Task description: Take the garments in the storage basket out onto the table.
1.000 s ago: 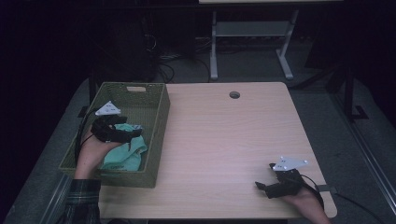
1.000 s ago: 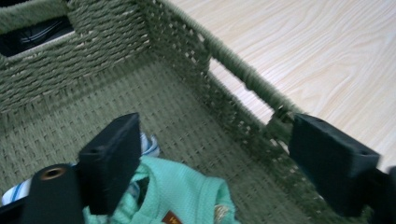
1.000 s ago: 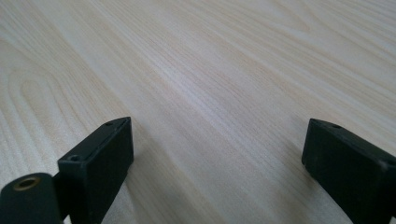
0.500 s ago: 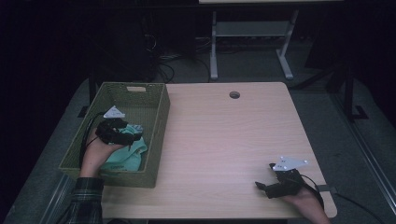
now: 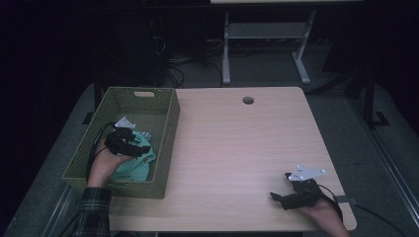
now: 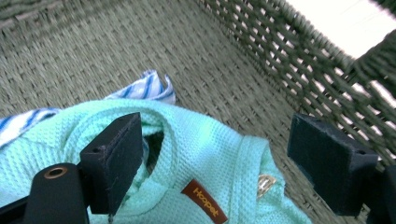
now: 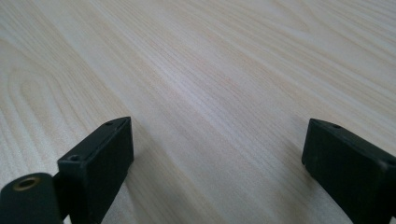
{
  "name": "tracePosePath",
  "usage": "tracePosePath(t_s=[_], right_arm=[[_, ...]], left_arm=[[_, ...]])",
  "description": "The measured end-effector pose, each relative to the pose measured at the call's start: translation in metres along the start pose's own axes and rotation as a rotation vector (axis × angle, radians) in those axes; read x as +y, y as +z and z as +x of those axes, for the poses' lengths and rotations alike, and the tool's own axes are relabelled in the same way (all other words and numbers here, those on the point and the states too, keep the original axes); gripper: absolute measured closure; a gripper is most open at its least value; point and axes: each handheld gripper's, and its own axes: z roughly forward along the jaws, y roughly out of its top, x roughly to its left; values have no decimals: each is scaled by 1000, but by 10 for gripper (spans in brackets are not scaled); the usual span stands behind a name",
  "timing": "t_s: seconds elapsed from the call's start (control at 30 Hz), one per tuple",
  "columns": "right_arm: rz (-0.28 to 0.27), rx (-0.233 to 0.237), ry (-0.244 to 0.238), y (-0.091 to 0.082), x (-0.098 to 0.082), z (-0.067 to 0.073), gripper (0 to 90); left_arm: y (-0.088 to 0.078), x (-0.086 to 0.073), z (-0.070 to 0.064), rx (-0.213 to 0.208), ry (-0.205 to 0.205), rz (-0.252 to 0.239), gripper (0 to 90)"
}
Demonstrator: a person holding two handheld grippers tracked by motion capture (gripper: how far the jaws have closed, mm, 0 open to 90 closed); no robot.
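A green woven basket [image 5: 168, 123] stands at the table's left edge. In it lies a mint-green knitted garment [image 5: 136, 165] with a brown label [image 6: 205, 207], over a blue-and-white striped cloth [image 6: 149, 86]. My left gripper [image 5: 141, 145] is down inside the basket, open, its jaws spread just above the mint garment [image 6: 205, 144] with a fold between them. My right gripper [image 5: 276, 196] rests open near the table's front right corner, with bare wood [image 7: 210, 84] between its jaws.
The pale wooden table [image 5: 237, 148] has a round cable hole [image 5: 248, 100] near its far edge. The basket's woven wall [image 6: 299, 51] rises close to the left gripper's right jaw. A metal stand [image 5: 262, 44] and cables are on the dark floor beyond.
The left hand and gripper have shifted slightly forward and right inside the basket, over the mint garment. The right gripper has stayed put.
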Motion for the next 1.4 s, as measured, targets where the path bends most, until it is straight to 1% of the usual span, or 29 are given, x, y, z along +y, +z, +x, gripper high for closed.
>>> tracePosePath(t_s=[0.13,0.23,0.3,0.37,0.4,0.47,0.57,0.6,0.73,0.8,0.97,1.03,1.17,1.23,1.3,1.4], right_arm=[[0,0,0,0,0,0,88],[0,0,0,0,0,0,88],[1,-1,0,0,0,0,88],[0,-1,0,0,0,0,88],[0,-1,0,0,0,0,87],[1,-1,0,0,0,0,88],[0,-1,0,0,0,0,88],[0,-1,0,0,0,0,88],[1,-1,1,0,0,0,88],[1,-1,-1,0,0,0,88],[0,-1,0,0,0,0,88],[0,-1,0,0,0,0,88],[1,-1,1,0,0,0,88],[0,-1,0,0,0,0,88],[0,-1,1,0,0,0,88],[0,-1,0,0,0,0,88]], left_arm=[[5,-1,0,-11,0,33,178],[9,-2,-2,-23,7,68,178],[13,-3,-2,-29,15,101,178],[16,-3,-4,-35,11,119,175],[18,-3,-4,-37,18,133,169],[20,-4,-6,-34,22,152,168],[22,-4,-7,-42,32,172,166],[23,-4,-8,-44,28,175,163],[28,-6,-9,-54,46,236,162],[29,-5,-10,-63,50,246,162],[32,-6,-12,-66,51,271,168],[33,-7,-12,-53,62,287,193],[32,-6,-11,-35,51,293,273],[31,-6,-11,-25,54,298,313],[31,-6,-12,-9,60,300,369],[28,-4,-11,6,55,309,466]])
